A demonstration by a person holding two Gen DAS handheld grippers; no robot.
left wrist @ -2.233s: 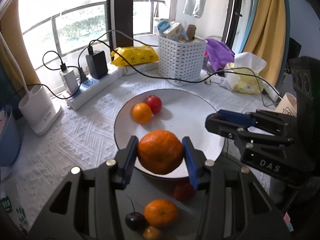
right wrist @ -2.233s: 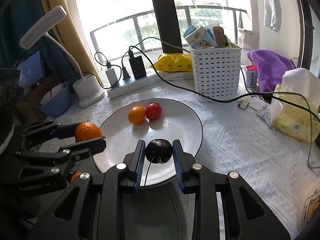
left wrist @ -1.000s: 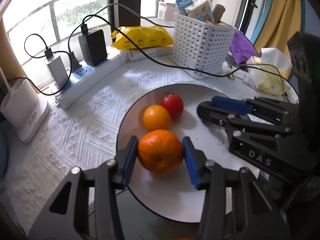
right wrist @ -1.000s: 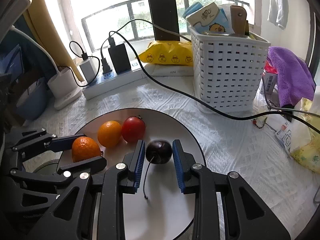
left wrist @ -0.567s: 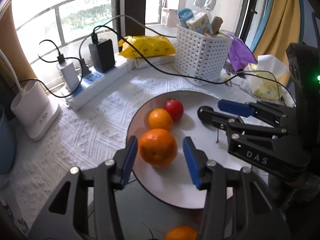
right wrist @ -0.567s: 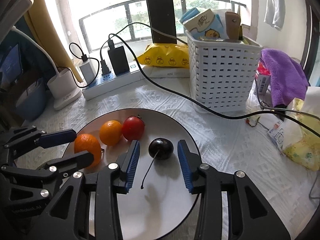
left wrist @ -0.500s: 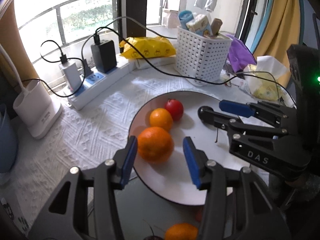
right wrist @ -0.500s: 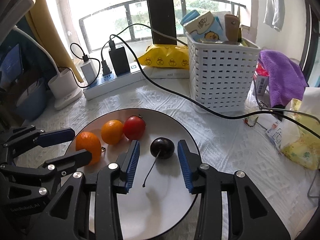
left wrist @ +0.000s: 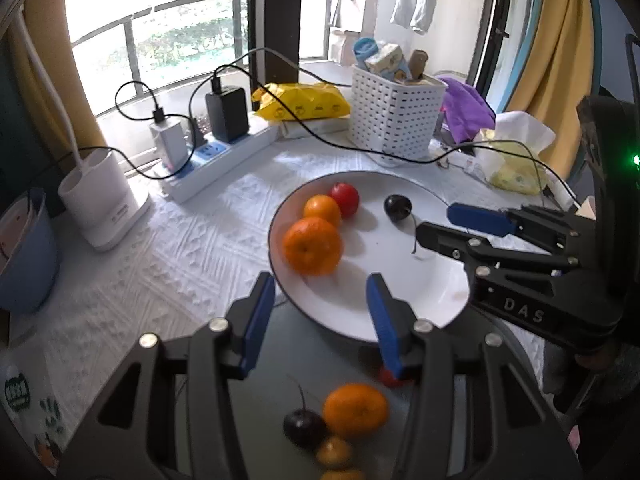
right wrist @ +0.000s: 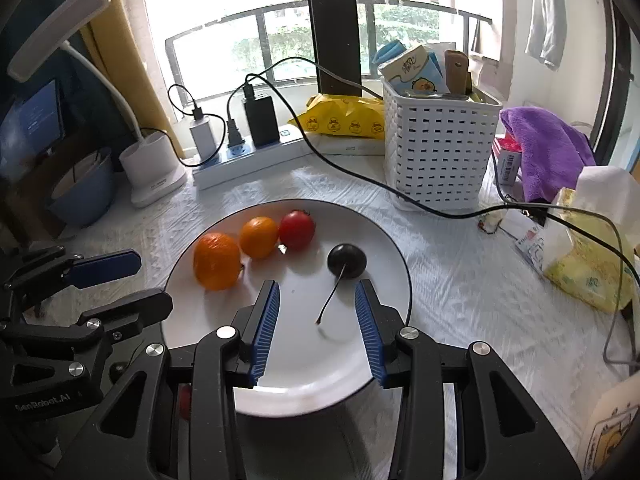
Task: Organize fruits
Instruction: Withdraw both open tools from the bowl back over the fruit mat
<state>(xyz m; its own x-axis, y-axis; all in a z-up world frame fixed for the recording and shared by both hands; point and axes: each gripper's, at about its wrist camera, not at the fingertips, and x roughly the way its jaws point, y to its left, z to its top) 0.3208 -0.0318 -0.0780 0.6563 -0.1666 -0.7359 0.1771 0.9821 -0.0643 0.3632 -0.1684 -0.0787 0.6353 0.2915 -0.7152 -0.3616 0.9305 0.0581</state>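
Note:
A white plate (left wrist: 400, 280) (right wrist: 384, 240) holds a big orange (left wrist: 312, 246) (right wrist: 217, 255), a small orange (left wrist: 322, 210) (right wrist: 259, 237), a red tomato (left wrist: 344, 205) (right wrist: 296, 229) and a dark cherry (left wrist: 397, 207) (right wrist: 346, 261) with a long stem. My left gripper (left wrist: 320, 314) (right wrist: 120, 286) is open just short of the big orange, clear of it. My right gripper (right wrist: 318, 320) (left wrist: 460, 226) is open behind the cherry, with only the stem's end between its blue pads. Under the left gripper, another orange (left wrist: 355, 410), a cherry (left wrist: 304, 426) and small fruits lie on a dark surface.
Behind the plate stand a white basket (right wrist: 436, 156), a power strip (right wrist: 248, 160) with chargers, a yellow packet (right wrist: 344, 122) and a lamp base (right wrist: 152, 168). A black cable (right wrist: 400, 198) crosses the cloth. A blue bowl (right wrist: 84, 188) is at the left, a purple cloth (right wrist: 548, 152) and a tissue pack (right wrist: 592, 248) at the right.
Both grippers opened and let go: the big orange and the cherry now rest on the plate. Both grippers then drew back and up from the fruit.

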